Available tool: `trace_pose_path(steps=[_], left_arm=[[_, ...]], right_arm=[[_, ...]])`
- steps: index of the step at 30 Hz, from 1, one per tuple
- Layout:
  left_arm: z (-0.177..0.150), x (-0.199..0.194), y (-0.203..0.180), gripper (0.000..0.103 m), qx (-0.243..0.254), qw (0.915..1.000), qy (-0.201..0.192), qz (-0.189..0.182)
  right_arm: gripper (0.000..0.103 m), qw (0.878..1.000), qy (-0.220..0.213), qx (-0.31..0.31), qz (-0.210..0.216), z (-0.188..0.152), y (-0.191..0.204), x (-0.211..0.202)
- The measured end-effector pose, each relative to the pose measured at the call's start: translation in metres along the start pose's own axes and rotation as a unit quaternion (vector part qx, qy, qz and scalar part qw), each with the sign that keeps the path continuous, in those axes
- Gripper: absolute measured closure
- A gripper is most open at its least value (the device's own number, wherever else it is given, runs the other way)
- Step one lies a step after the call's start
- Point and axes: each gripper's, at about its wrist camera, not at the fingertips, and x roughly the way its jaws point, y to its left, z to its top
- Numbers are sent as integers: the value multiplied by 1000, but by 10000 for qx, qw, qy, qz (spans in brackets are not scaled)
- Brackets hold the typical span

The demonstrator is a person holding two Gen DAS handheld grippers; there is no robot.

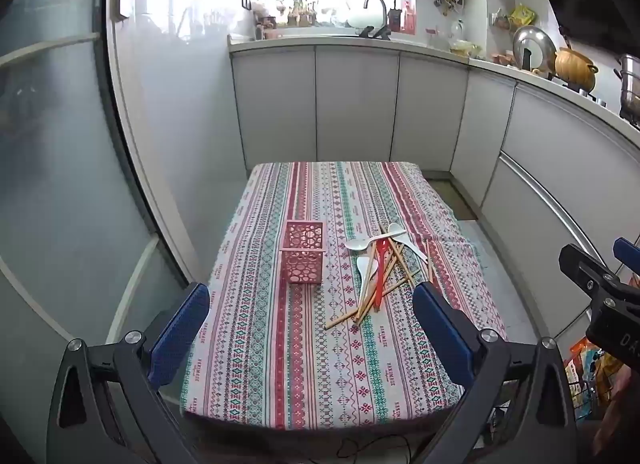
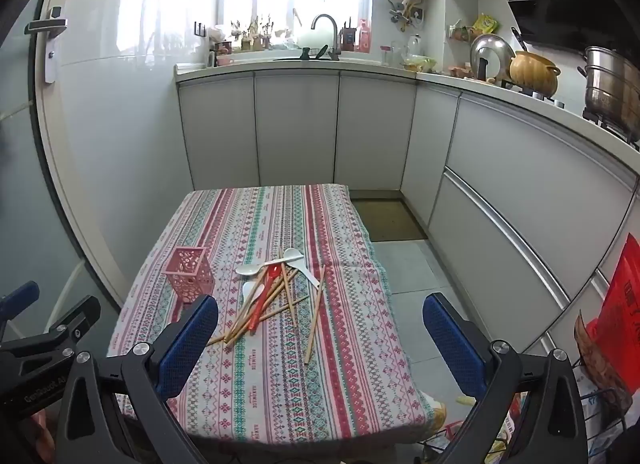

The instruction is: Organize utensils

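Pink and perforated, the utensil holder (image 1: 302, 258) stands upright on the table (image 1: 280, 384), toward its left edge and about midway along it. Just to its right, nearer the right edge, wooden chopsticks (image 1: 370, 292), white spoons (image 1: 358, 245) and a red spoon (image 1: 379, 272) lie crossed in one loose heap. One chopstick (image 2: 315, 318) lies a little apart, closer to the right edge.

Both tools hang above the near edge with nothing between their pads: the left gripper (image 1: 312, 328) is spread wide, and so is the right gripper (image 2: 320, 340).

The tangle is the main risk. Lifting one chopstick from under the others would likely drag or flick its neighbours, and the stray one could roll off the right edge. Thin round sticks lying flat on patterned cloth give the pads little to bite, so a pinch may slip or snag the fabric. The holder looks light and narrow; a utensil pushed in at a slant could tip it or shove it toward the left edge.
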Motion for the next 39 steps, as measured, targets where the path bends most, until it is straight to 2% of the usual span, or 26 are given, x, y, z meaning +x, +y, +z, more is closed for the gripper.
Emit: trace_pose_path(steps=[39], left_arm=[[-2,1,-3,1,119,9999,-23,-34]], right_arm=[[0,9999,-122,-75,36,2,11,-8]])
